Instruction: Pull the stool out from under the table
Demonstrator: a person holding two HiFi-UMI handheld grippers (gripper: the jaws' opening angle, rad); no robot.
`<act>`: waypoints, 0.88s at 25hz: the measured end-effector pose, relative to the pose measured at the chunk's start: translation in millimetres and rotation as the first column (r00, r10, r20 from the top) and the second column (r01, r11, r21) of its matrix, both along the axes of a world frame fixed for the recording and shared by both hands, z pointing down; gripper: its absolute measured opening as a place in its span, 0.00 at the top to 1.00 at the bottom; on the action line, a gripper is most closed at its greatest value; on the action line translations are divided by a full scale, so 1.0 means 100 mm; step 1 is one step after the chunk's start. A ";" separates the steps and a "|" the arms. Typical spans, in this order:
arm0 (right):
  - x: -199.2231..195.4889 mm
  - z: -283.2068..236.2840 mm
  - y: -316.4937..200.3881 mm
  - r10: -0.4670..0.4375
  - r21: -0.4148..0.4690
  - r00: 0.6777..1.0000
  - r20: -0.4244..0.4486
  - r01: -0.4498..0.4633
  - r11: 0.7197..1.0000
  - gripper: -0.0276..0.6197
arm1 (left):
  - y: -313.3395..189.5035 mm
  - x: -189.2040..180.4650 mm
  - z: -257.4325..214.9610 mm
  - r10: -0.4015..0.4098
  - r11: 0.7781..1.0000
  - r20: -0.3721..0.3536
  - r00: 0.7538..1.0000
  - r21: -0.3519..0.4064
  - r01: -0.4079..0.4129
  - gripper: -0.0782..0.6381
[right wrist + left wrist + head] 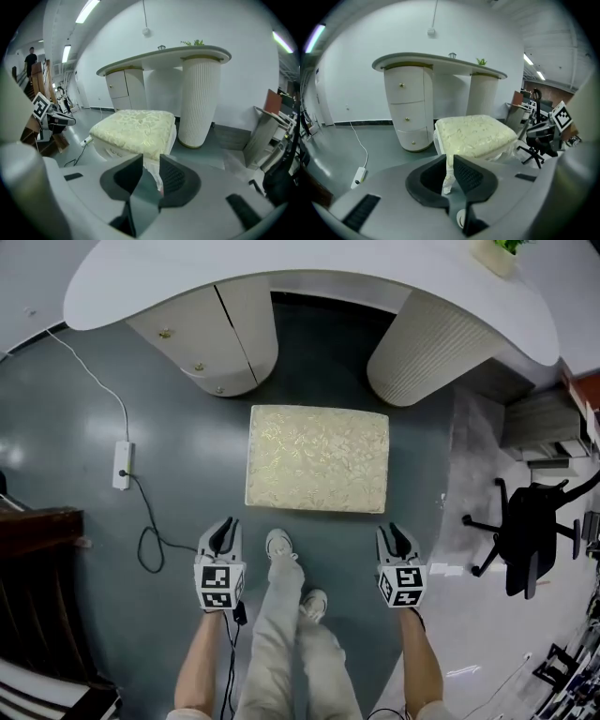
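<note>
The stool [319, 457], a square seat in pale gold patterned cloth, stands on the grey floor just clear of the curved white table [309, 263], in front of the gap between its two pedestals. My left gripper [223, 524] hovers by the stool's near left corner, apart from it, jaws almost together with nothing between them. My right gripper [395, 531] hangs off the near right corner, also apart, with a narrow empty gap. The left gripper view has the stool [473, 133] beyond the left gripper [450, 157]. In the right gripper view the stool [133, 126] lies past the right gripper [151, 157].
The table rests on a drawer pedestal [211, 334] and a ribbed pedestal [427, 343]. A power strip [122, 465] with its cable lies on the floor at left. A black office chair [530, 526] stands at right. The person's shoes [281, 545] are between the grippers.
</note>
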State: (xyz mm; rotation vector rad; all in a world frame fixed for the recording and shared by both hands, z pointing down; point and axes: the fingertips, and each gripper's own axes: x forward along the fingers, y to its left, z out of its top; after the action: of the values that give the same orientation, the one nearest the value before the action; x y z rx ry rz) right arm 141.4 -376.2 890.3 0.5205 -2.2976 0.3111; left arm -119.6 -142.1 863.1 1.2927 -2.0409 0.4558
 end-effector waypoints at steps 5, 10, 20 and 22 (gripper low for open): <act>-0.10 -0.78 0.01 -0.005 0.009 0.999 0.034 0.005 1.000 0.91 | -0.16 0.16 -0.80 0.031 0.998 -0.033 0.999 0.052 -0.030 0.86; -0.24 -1.66 -0.01 0.025 -0.021 0.993 0.113 -0.023 1.000 0.96 | -0.38 0.35 -1.57 0.122 0.990 -0.010 0.993 0.071 -0.121 0.87; -0.26 -3.01 -0.19 0.050 0.033 0.978 0.201 -0.058 0.998 0.96 | -0.67 0.25 -2.94 0.158 0.977 0.071 0.985 0.137 -0.166 0.88; -0.14 -3.26 -0.16 0.050 0.046 0.976 0.210 -0.060 0.997 0.96 | -0.66 0.29 -3.21 0.141 0.975 0.080 0.987 0.161 -0.152 0.88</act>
State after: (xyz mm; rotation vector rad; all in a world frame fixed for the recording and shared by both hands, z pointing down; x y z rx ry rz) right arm 127.8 -392.6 564.7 0.6034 -2.5037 0.3481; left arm -90.7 -208.0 541.6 1.5552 -2.0846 0.4068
